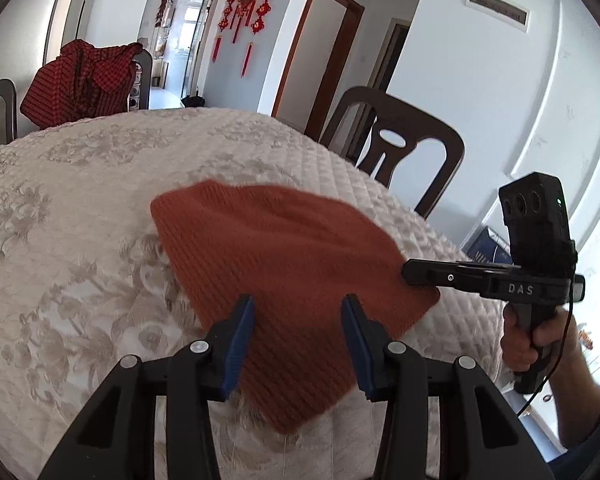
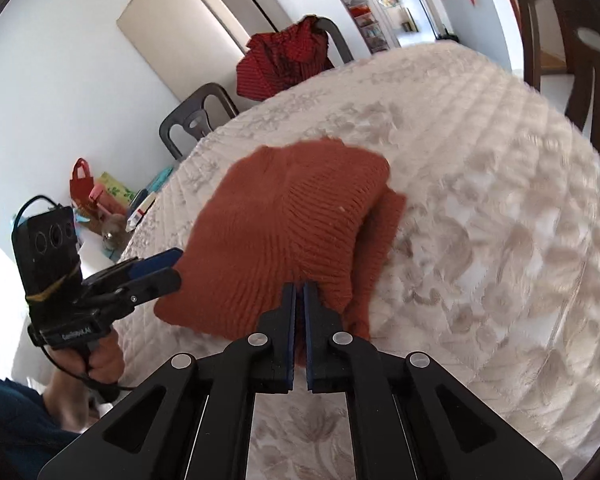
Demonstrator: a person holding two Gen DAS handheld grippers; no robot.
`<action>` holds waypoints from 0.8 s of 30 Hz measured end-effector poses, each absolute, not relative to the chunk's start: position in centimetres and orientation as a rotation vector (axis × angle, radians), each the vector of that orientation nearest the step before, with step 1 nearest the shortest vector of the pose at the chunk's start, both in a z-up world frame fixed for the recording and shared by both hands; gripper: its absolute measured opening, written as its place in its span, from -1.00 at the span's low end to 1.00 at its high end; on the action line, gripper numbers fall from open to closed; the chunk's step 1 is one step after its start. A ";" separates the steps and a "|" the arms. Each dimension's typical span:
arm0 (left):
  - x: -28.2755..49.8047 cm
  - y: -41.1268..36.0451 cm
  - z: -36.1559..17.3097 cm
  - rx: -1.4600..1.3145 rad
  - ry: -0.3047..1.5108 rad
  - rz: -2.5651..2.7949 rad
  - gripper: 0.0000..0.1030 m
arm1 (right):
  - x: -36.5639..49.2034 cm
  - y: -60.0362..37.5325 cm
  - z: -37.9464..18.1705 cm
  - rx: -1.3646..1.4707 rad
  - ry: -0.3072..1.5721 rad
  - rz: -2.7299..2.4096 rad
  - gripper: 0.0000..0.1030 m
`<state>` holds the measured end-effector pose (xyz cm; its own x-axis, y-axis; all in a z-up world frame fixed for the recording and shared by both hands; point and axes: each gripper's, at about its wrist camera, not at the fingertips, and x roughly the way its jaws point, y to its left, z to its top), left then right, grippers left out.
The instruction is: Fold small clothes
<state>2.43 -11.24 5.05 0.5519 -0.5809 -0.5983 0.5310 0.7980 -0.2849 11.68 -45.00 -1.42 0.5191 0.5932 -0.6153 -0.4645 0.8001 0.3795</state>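
Rust-orange ribbed knit fills the near field of both wrist views: a small knitted garment (image 1: 284, 264) lying on the quilted cream cover of the surface (image 1: 80, 208), already doubled over, with a second layer showing along its right edge in the right wrist view. Closest in, the left tool (image 1: 298, 312) hangs just above the garment's near part with its blue pads spread and nothing between them. The right tool (image 2: 299, 292) has its pads pressed together on the near edge of the knit (image 2: 284, 220), pinching a ridge of fabric; from the left it shows as a black bar meeting the garment's right corner. To do this fold well, I judge the pinch should take both layers, lift only enough to clear the cover, and carry the edge straight across so the ribs stay aligned, while the left tool pins the opposite side to stop it sliding. Farther off stand dark chairs (image 1: 396, 148), one draped with a red checked cloth (image 1: 80, 80).
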 end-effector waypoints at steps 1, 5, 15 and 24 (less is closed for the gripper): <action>3.0 -11.3 5.4 -0.076 0.726 -0.649 -0.07 | 11.6 -44.8 -0.8 0.175 0.776 0.648 -0.92; 5.8 -12.0 4.9 -0.077 0.736 -0.594 -0.07 | 13.2 -43.5 0.6 0.193 0.715 0.650 -0.92; 6.0 -12.5 3.8 -0.022 0.775 -0.601 -0.08 | 15.5 -45.5 -2.6 0.340 0.783 0.562 -1.00; 12.0 -11.9 2.6 -0.073 0.842 -0.503 -0.08 | 18.9 -45.2 -0.8 0.305 0.767 0.494 -0.97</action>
